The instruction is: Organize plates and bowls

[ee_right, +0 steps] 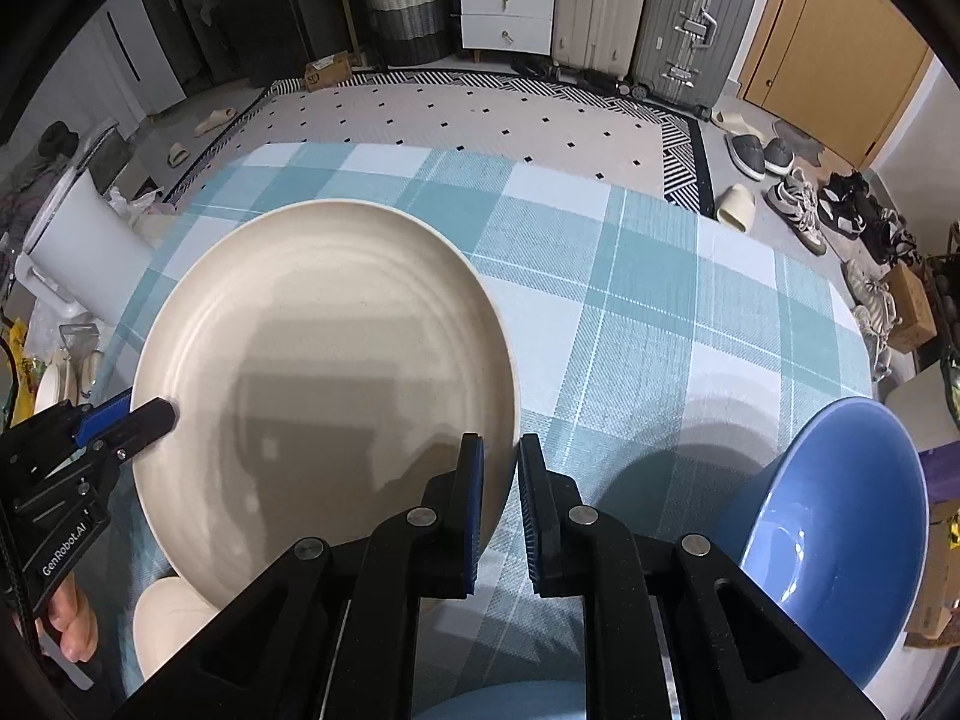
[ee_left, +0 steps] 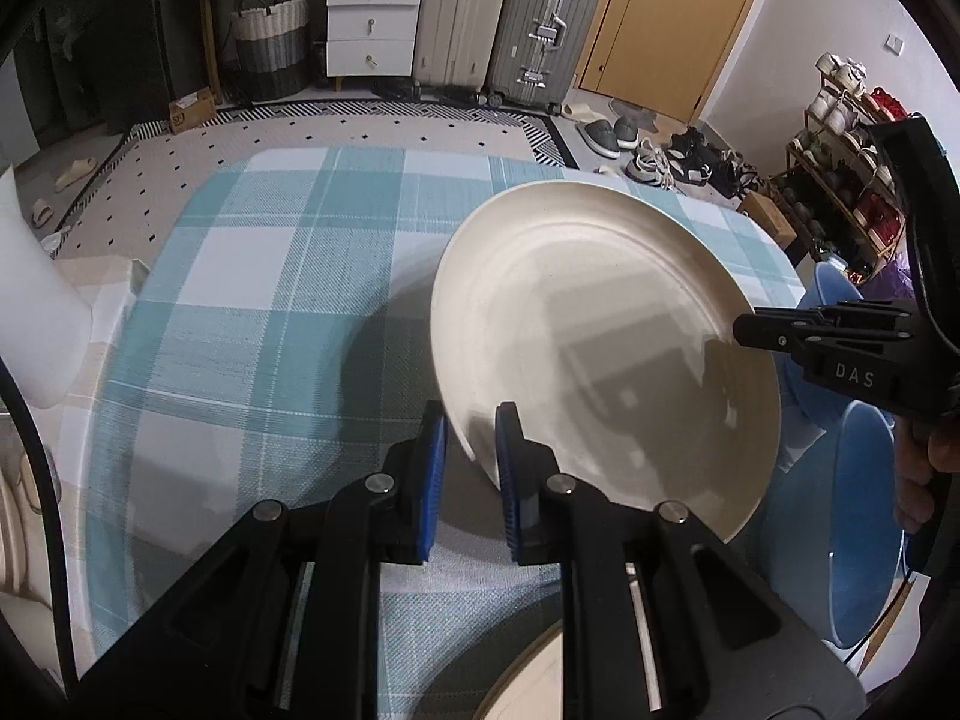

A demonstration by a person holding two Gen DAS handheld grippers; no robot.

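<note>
Teal-and-white checked tablecloth (ee_right: pixel 660 324) covers the table; patterned rug (ee_right: pixel 480 114), drawers (ee_right: pixel 504 0) and two suitcases (ee_right: pixel 690 18) stand beyond its far edge.

Left side: left gripper (ee_left: pixel 471 468) straddles the near-left rim of the cream plate (ee_left: pixel 600 330), one blue pad under the rim, one over it. Whether the pads actually pinch the rim, cannot tell. Left of the plate, a broad bare stretch of cloth runs to the far table edge.

Centre: plate sits tilted, raised off the cloth, shadow beneath it. Second pale dish (ee_right: pixel 174 624) lies low at the near edge, partly under the plate.

Right side: right gripper (ee_right: pixel 501 510) straddles the plate's right rim, fingers (ee_right: pixel 537 510) slightly apart with a gap showing; grip contact unclear. Further right, blue bowl (ee_right: pixel 840 540) leans at the table's right edge, apart from the plate. Open cloth lies between bowl and far edge. Shoes (ee_right: pixel 798 210) and a shoe rack (ee_left: pixel 852 192) lie on the floor past that edge.
</note>
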